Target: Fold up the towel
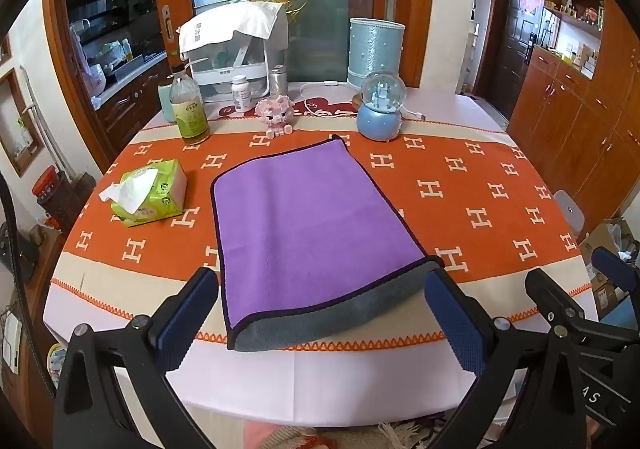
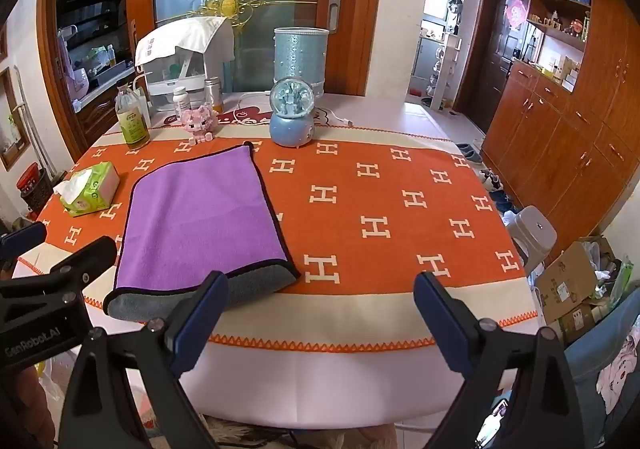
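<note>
A purple towel with a dark hem lies flat on the orange tablecloth, folded over so its grey underside shows as a strip along the near edge. It also shows in the right wrist view. My left gripper is open and empty, its fingers wide apart just above the towel's near edge. My right gripper is open and empty, to the right of the towel near the table's front edge. The right gripper's body shows at the right of the left wrist view.
A green tissue pack lies left of the towel. Behind it stand a bottle, a pink toy, a blue snow globe, a teal cylinder and a white appliance. A stool and boxes sit right of the table.
</note>
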Action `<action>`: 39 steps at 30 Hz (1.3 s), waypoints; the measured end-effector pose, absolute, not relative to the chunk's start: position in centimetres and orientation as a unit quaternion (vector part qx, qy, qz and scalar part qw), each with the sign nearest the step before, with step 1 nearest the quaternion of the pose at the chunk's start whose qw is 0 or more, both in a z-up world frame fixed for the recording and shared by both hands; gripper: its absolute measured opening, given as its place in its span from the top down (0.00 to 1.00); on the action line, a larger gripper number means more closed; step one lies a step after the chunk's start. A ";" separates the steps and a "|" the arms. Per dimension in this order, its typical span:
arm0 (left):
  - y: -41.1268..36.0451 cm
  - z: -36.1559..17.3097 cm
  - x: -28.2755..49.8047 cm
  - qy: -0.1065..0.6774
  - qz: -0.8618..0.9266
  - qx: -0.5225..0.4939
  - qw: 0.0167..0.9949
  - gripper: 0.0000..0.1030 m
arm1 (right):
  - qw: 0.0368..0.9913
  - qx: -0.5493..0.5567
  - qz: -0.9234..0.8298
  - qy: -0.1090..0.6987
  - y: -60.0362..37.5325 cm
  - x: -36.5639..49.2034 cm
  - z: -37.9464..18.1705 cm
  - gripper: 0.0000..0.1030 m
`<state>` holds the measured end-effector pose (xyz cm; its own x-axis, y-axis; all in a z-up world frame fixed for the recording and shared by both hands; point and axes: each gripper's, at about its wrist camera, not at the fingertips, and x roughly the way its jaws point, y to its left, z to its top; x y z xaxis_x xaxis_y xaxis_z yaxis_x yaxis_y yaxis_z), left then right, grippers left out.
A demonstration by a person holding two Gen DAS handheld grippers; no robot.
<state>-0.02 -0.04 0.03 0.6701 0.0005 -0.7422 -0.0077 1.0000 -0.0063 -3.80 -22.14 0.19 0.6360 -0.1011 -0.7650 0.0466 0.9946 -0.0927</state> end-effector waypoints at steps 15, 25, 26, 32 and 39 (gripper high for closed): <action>0.0 -0.2 -0.4 0.405 -0.001 -0.007 0.914 0.01 | 0.903 -0.029 -0.040 0.427 -22.1 -3.8 0.1 0.08; 0.0 -0.1 -0.3 0.406 -0.001 -0.006 0.914 0.01 | 0.903 -0.028 -0.041 0.427 -22.1 -4.0 -0.1 0.08; 0.0 -0.1 -0.3 0.406 -0.001 -0.007 0.914 0.01 | 0.903 -0.027 -0.041 0.427 -22.1 -4.0 -0.1 0.08; 0.0 -0.1 -0.2 0.407 -0.001 -0.007 0.914 0.01 | 0.903 -0.027 -0.041 0.427 -22.2 -3.8 0.0 0.08; -0.1 -0.1 -0.2 0.408 -0.002 -0.006 0.913 0.01 | 0.903 -0.026 -0.041 0.427 -22.3 -3.9 0.0 0.08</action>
